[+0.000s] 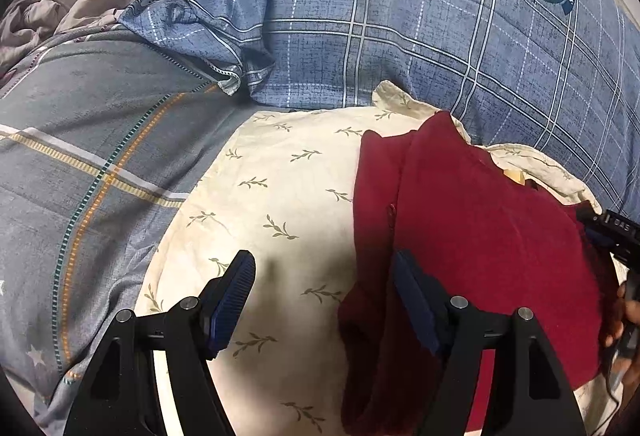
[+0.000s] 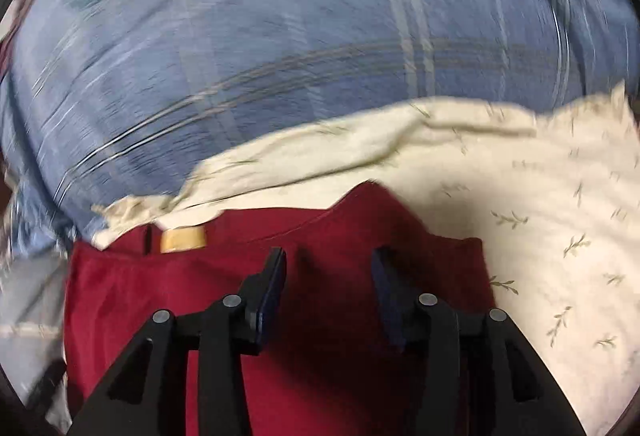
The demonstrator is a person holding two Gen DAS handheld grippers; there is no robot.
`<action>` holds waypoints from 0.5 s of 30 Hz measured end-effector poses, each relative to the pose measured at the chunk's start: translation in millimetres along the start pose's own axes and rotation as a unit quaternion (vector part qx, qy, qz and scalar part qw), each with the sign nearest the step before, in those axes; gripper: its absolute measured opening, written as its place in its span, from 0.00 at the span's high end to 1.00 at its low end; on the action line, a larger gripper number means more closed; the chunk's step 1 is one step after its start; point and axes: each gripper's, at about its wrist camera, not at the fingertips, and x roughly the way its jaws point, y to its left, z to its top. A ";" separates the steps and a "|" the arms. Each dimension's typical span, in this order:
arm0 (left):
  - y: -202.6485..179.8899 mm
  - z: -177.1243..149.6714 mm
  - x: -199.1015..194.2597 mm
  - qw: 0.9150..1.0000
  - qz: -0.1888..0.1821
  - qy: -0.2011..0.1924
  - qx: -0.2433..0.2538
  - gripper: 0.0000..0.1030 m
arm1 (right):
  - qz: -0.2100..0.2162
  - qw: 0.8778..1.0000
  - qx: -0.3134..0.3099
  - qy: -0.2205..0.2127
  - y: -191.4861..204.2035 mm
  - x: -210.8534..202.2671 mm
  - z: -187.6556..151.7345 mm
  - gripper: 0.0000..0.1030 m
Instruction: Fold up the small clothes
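Dark red folded fabric garment (image 2: 280,316) lies directly beneath the released, empty right gripper (image 2: 328,292); released left gripper (image 1: 324,300) straddles its left edge.

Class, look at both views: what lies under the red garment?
The red garment rests on a cream cloth printed with small leaf sprigs, spread over a blue checked quilt. Whatever lies directly beneath the garment's middle is covered and cannot be seen.

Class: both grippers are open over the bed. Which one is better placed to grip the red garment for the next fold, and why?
Probably the right gripper: it hangs directly above the red garment. The left gripper straddles its edge, mostly over the cream leaf-print cloth.
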 end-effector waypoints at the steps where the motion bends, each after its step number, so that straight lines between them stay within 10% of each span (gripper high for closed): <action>1: 0.0 -0.1 -0.5 1.000 0.000 -0.001 0.000 0.32 | 0.011 1.000 -0.010 0.003 11.5 -3.8 -3.1 0.50; 15: 7.6 -0.6 -8.1 1.000 -0.006 -0.007 -0.001 0.32 | 0.157 0.978 -0.126 0.056 182.0 15.3 -36.2 0.49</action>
